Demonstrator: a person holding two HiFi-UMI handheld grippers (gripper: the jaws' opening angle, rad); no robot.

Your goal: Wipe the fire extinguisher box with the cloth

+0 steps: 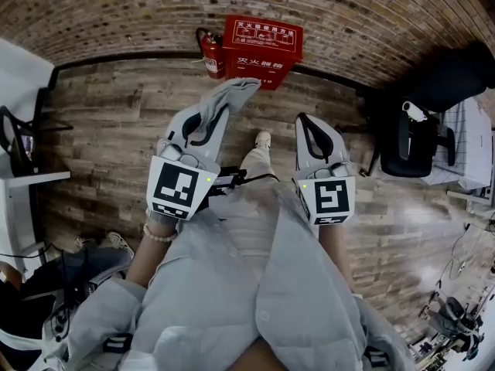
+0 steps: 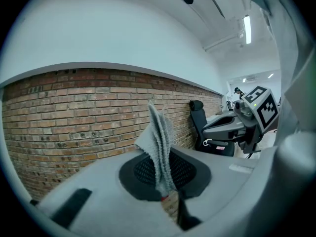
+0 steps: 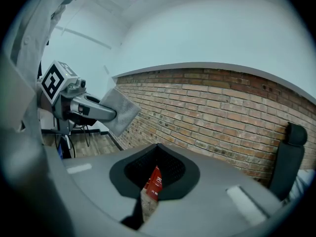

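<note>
1. We count two tools. Both are held out over the wooden floor (image 1: 100, 130) and aimed toward the brick wall (image 1: 116, 14).
2. The left tool (image 1: 219, 114) is clamped on the one grey cloth (image 1: 228, 99). In the left gripper view the cloth (image 2: 159, 147) stands up from between the pressed jaws in folded layers.
3. The right tool (image 1: 303, 120) carries nothing. In its own view its jaws (image 3: 155, 177) stand all but together, with only a thin slit between them.
4. We count one red fire extinguisher box (image 1: 261, 49). It stands on the floor against the foot of the wall, ahead of both tools and well apart from them and the cloth. A sliver of it (image 3: 154, 183) shows through the right tool's slit.
5. One red fire extinguisher (image 1: 211, 52) stands just beside the box, on its left in the head view.
6. One black office chair (image 1: 418, 141) stands to the right, near the wall.
</note>
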